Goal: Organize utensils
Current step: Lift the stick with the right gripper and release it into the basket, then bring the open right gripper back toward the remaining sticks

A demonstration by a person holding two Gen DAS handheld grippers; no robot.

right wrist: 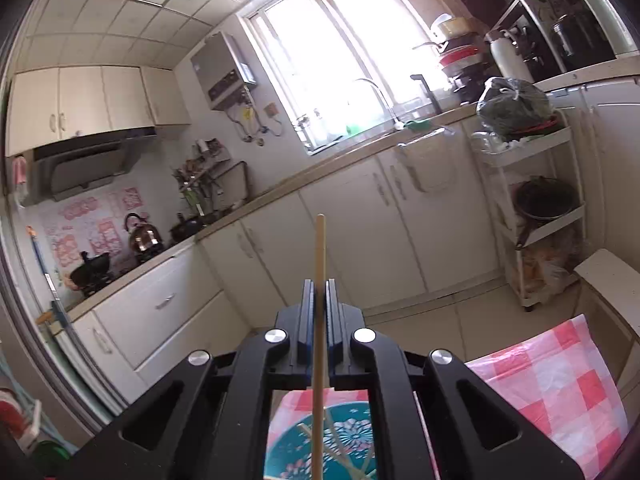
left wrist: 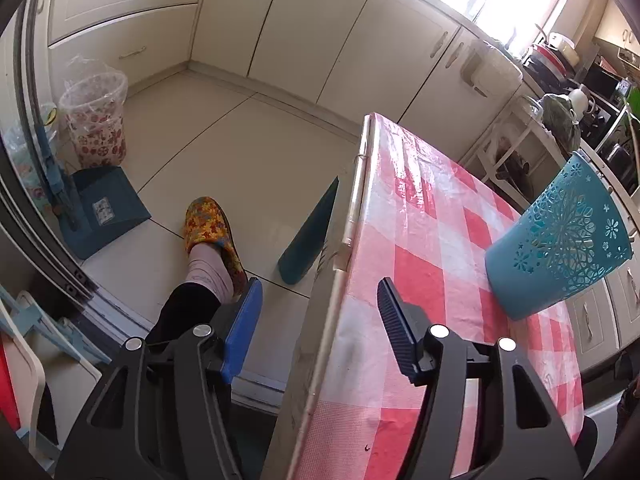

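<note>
Right gripper (right wrist: 319, 294) clamps chopstick (right wrist: 319, 248), lower end hidden.

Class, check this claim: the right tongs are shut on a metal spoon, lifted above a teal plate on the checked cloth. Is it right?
Not quite. The right tongs are shut on a wooden chopstick, not a metal spoon. The right wrist view shows it, above the teal plate on the checked cloth.

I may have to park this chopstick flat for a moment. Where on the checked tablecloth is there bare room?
The pink-and-white checked tablecloth is bare between the table's near edge and the teal perforated plastic holder, ahead of the open left gripper. Below the right gripper, shut on the wooden chopstick, it is crowded: a teal flowered dish holds more chopsticks.
</note>
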